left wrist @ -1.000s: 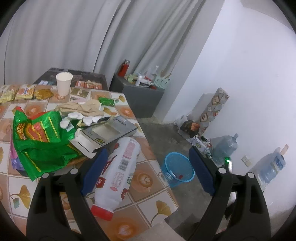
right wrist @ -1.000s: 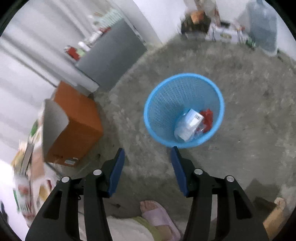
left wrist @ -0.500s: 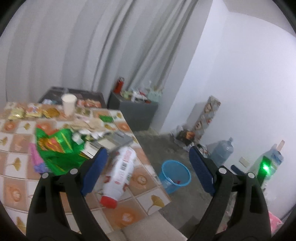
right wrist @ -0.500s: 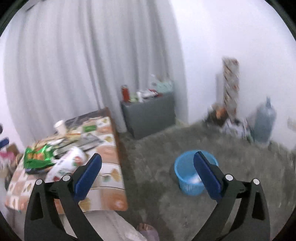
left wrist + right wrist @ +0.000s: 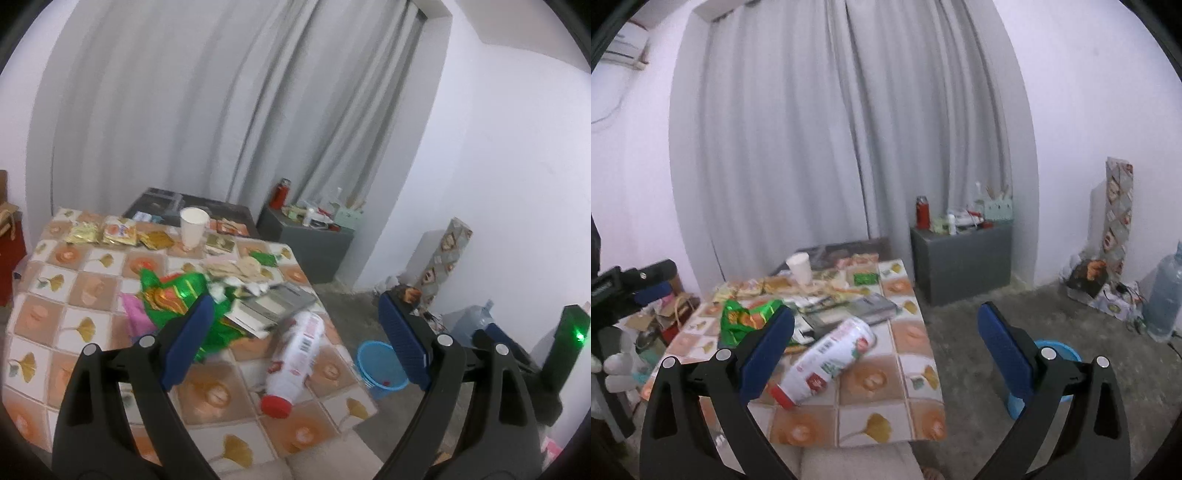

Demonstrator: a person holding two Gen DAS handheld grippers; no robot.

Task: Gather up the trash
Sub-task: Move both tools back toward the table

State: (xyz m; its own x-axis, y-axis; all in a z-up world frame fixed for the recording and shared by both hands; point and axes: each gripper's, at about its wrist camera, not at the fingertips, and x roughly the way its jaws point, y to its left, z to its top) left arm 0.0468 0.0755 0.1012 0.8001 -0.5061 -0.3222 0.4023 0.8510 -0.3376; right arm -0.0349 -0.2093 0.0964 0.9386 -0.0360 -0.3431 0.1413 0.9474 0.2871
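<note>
While both grippers are held above the near edge of the tiled table [image 5: 886,402], the white bottle [image 5: 827,360] with the red cap is seen lying on its side on that table, cap toward the near edge, untouched. The right gripper [image 5: 886,350] is recorded with its jaws spread fully wide, having just been opening, and nothing is held between them. The left gripper [image 5: 295,343] is likewise wide open and empty; the bottle [image 5: 295,354] appears between its fingers only in line of sight. Behind the bottle on the table, a flat grey box [image 5: 269,306], a green snack bag [image 5: 173,295] and crumpled paper are noted; a white paper cup [image 5: 192,226] stands upright at the far side among foil sachets. On the floor right of the table, a blue basket [image 5: 376,362] is seen, partly hidden by a gripper finger. Contents of the basket are too small to be told.
</note>
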